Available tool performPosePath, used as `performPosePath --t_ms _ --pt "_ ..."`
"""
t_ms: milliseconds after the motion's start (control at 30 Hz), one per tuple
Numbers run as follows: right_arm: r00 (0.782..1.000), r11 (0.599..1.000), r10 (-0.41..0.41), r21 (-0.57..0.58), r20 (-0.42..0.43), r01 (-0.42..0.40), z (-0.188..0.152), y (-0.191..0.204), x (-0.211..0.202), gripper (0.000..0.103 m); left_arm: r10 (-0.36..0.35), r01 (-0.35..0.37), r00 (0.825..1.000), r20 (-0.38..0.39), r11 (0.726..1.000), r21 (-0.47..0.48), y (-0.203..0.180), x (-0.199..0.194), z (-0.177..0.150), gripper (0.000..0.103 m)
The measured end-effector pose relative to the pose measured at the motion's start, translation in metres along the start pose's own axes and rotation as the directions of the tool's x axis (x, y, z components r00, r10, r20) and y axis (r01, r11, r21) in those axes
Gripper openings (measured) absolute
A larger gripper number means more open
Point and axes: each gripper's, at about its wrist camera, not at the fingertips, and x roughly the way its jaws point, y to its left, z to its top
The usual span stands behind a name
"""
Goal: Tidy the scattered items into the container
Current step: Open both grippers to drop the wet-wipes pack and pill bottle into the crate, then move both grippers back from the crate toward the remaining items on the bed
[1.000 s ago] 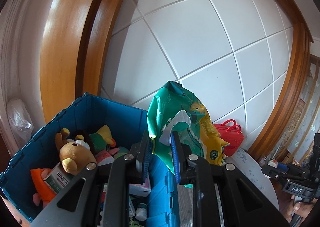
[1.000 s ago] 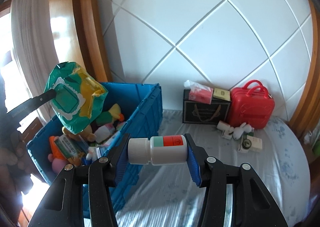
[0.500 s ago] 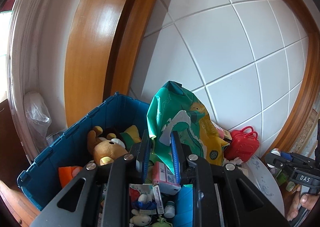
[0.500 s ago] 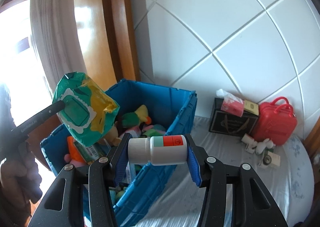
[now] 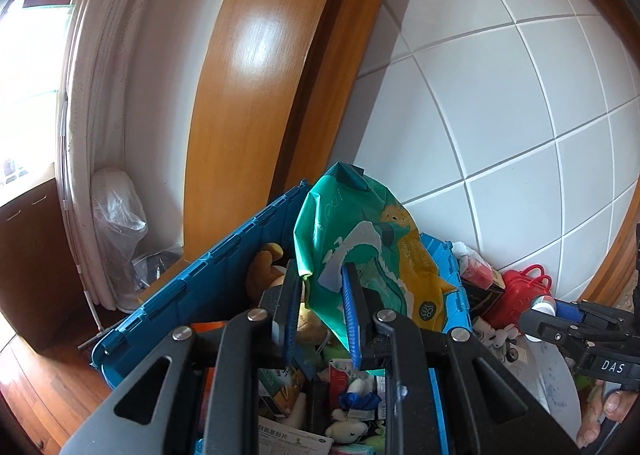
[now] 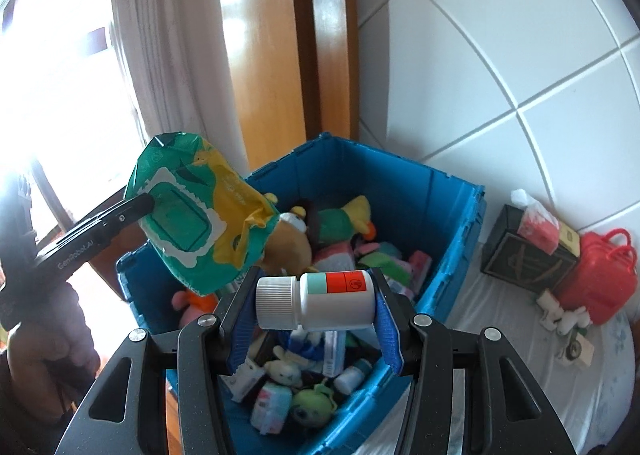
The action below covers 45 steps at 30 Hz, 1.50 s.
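blue crate: open-topped plastic container, below and ahead of both grippers, standing beside a white patterned cloth surface; filled with soft toys, small boxes and bottles, among them a brown plush bear and a green and yellow plush duck
wipes pack: soft green and yellow packet, clamped by one edge between the narrow-set jaws of the left gripper, the rest standing up ahead of the fingers, above the crate's contents; in the right wrist view the same pack hangs over the crate's left wall
pill bottle: white, ribbed cap, teal and red label, lying crosswise between the blue pads of the right gripper, which are closed on its two ends, cap toward the left finger; held over the crate's near side
red toy suitcase: to the right of the right gripper, on the cloth, just beside a black box with a red tissue packet on top
small white figures and a tag: in front of the suitcase, too small to make out
wooden door frame and white quilted wall panel: behind the crate
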Motion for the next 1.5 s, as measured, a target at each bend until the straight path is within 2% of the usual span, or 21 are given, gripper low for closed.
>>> performPosePath --t_ms 133,167,200,233,267,300,567,967,1267,1500 --pt "0.999 0.999 0.036 -0.001 -0.001 -0.036 0.001 0.008 0.008 0.051 -0.008 0.008 1.000 0.008 1.000 0.009 0.002 -0.004 0.002 0.021" --pt "0.999 0.999 0.041 0.001 0.001 -0.041 0.002 0.009 0.010 0.058 -0.001 0.001 1.000 0.009 1.000 0.009 0.002 -0.003 0.003 0.024" --pt "0.999 0.999 0.045 0.002 0.003 -0.045 0.003 0.008 0.011 0.080 0.010 -0.010 1.000 0.003 1.000 0.008 0.003 -0.002 0.003 0.039" --pt "0.999 0.999 0.050 0.003 0.011 -0.050 0.003 0.009 0.011 0.095 0.029 -0.029 1.000 -0.008 1.000 0.000 0.005 -0.001 0.004 0.071" --pt "0.998 0.999 0.048 0.002 0.028 -0.048 0.003 0.010 0.009 0.102 0.050 -0.050 0.999 -0.009 0.999 -0.016 0.007 -0.001 0.004 0.090" --pt "0.999 0.999 0.045 -0.003 0.030 -0.045 0.003 0.010 0.008 0.103 0.057 -0.057 0.998 0.005 0.998 -0.031 0.010 -0.003 0.004 0.103" --pt "0.999 0.999 0.040 0.005 0.032 -0.040 -0.002 0.002 0.002 0.102 0.063 -0.063 0.998 -0.023 0.998 -0.001 -0.001 0.004 -0.003 0.103" --pt "0.999 0.997 0.002 0.076 0.037 -0.005 -0.027 -0.037 -0.017 0.103 0.047 -0.046 0.998 -0.042 0.998 0.037 -0.041 0.013 -0.011 0.103" --pt "0.999 0.994 -0.011 0.113 0.051 0.005 -0.046 -0.074 -0.041 0.103 0.027 -0.025 0.999 -0.032 0.996 0.087 -0.096 0.009 -0.013 0.103" --pt "0.998 0.987 -0.040 0.158 0.047 0.032 -0.069 -0.112 -0.060 0.103 -0.020 0.031 0.997 -0.073 0.989 0.142 -0.151 0.016 -0.030 0.103"
